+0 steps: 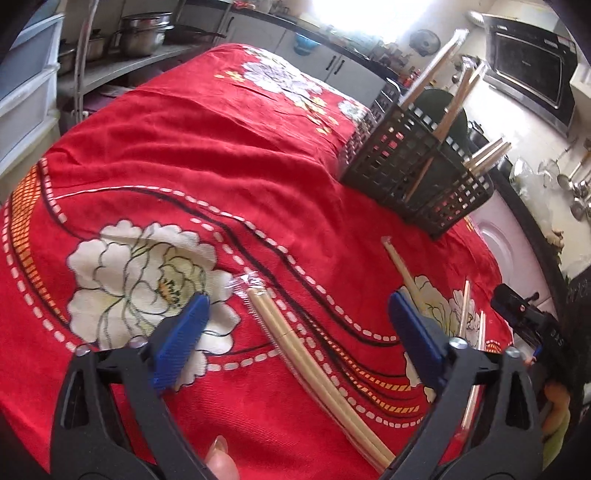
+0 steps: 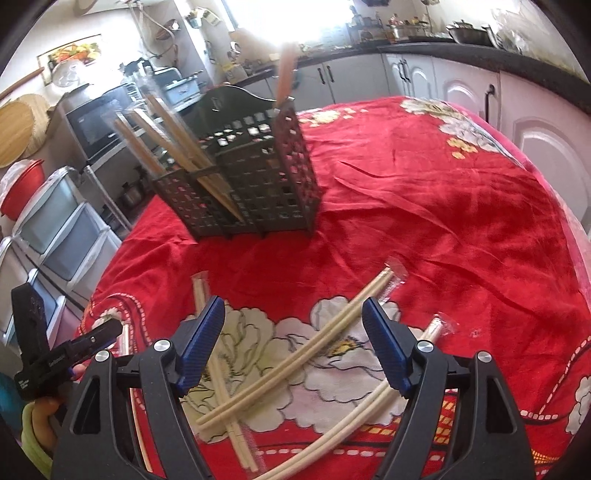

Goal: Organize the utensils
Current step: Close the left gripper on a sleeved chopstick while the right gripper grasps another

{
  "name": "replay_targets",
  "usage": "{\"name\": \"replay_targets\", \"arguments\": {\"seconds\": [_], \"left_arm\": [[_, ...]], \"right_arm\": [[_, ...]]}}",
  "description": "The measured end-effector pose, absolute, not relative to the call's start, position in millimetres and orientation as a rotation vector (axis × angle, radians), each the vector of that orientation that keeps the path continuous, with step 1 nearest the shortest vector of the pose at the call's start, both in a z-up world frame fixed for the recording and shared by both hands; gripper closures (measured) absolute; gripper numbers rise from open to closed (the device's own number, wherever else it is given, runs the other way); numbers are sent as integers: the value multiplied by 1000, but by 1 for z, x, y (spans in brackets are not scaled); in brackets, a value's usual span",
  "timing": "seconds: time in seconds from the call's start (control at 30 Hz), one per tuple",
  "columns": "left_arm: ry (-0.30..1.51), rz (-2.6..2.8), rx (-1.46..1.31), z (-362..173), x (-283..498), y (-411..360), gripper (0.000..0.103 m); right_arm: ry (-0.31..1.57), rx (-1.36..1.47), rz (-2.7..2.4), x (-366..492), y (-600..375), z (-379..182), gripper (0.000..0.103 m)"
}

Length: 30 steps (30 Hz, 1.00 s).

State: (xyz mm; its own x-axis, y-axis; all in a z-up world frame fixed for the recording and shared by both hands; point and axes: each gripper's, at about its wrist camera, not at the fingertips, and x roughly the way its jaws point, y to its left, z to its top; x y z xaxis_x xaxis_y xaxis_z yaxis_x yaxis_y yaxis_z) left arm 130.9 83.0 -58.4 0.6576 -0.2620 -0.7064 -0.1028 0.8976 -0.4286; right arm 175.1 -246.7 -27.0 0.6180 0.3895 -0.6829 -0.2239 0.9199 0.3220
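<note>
A black lattice utensil caddy (image 1: 410, 166) (image 2: 255, 184) stands on the red flowered cloth and holds several wrapped chopstick pairs. More wrapped chopstick pairs lie flat on the cloth. My left gripper (image 1: 295, 339) is open, with one pair (image 1: 314, 373) lying between its blue pads. Another pair (image 1: 400, 269) lies beyond the right pad. My right gripper (image 2: 293, 347) is open above crossed pairs (image 2: 295, 365) on a white flower. The other gripper shows at the right edge of the left wrist view (image 1: 524, 317) and at the left edge of the right wrist view (image 2: 48, 354).
The table (image 1: 184, 155) is round and covered in red cloth; its edge drops off near the caddy. Pots on a shelf (image 1: 144, 33), plastic drawers (image 2: 55, 229), a microwave (image 1: 532, 70) and white cabinets (image 2: 461, 92) surround it.
</note>
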Motion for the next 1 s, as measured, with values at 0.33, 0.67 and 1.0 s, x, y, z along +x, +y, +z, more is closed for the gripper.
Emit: {"name": "replay_targets", "arguments": {"seconds": [0.33,0.67,1.0], "left_arm": [[871,-66,-373,-62,149,73,53],[879,-32,-405,-66,157,84,78],[879,-27,-434,-66,163,88,93]], "right_arm": [[932,240,300,202,-258,-43,29],[1023,336,258,237,-269,-63,34],[1009,271,187,253,-266,-67,72]]}}
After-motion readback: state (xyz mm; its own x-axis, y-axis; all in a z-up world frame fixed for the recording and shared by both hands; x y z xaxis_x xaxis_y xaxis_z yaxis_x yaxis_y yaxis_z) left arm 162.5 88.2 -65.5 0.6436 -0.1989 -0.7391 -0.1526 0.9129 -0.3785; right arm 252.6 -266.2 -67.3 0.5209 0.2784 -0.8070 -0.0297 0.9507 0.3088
